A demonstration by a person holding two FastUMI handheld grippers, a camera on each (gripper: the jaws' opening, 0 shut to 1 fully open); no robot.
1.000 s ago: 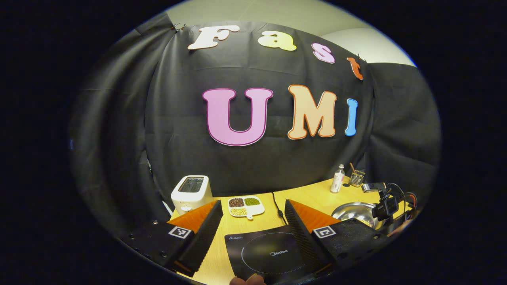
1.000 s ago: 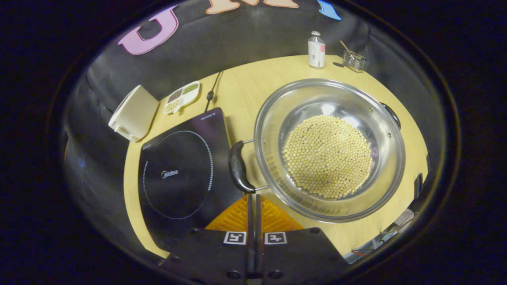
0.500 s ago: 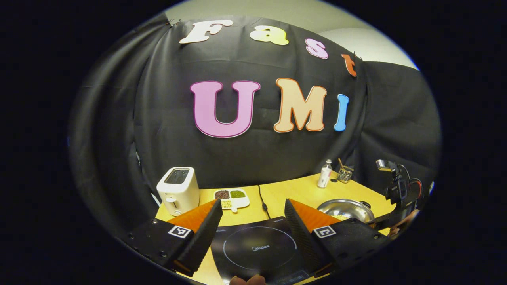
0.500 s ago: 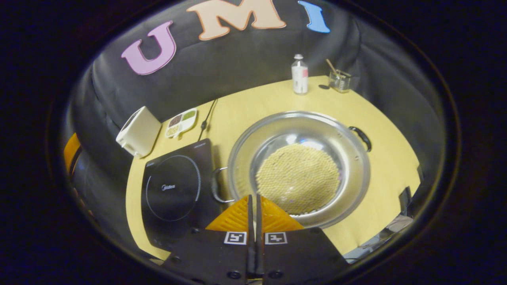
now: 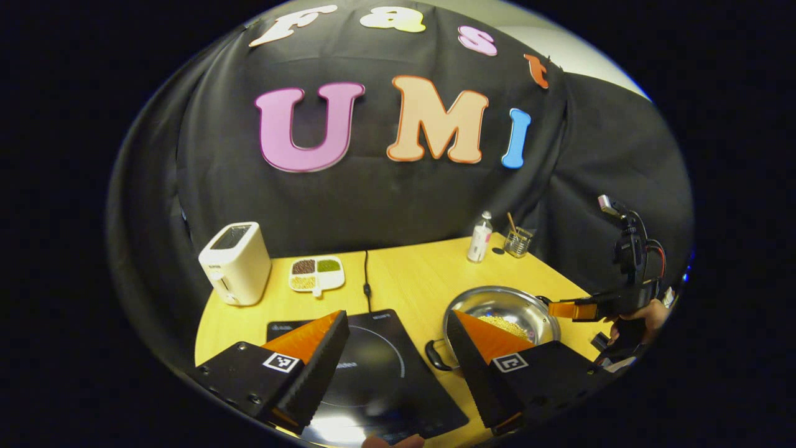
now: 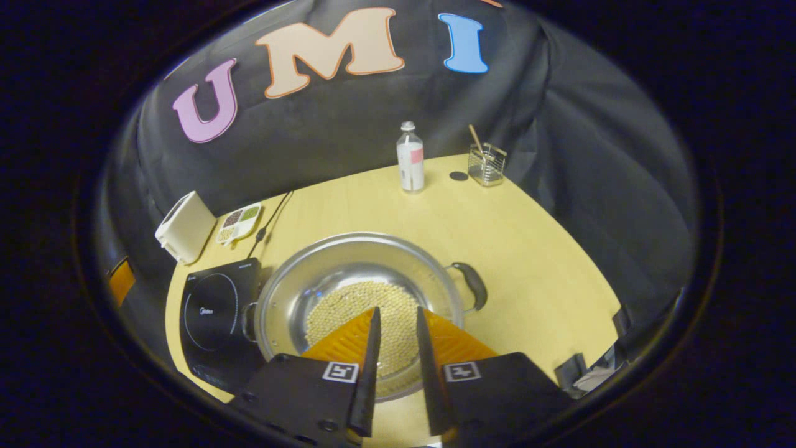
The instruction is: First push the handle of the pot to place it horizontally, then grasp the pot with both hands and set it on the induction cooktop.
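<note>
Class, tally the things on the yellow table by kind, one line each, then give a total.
Pot: 1
Induction cooktop: 1
Toaster: 1
Divided dish of beans: 1
Bottle: 1
Wire holder: 1
Total: 6

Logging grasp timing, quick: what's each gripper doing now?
Left gripper: open, holding nothing.
Right gripper: slightly open, empty, above the pot.

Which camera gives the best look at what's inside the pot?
The right gripper view: it looks down into the pot and its bed of pale beans. The left gripper view catches the pot side-on, partly behind a finger.
</note>
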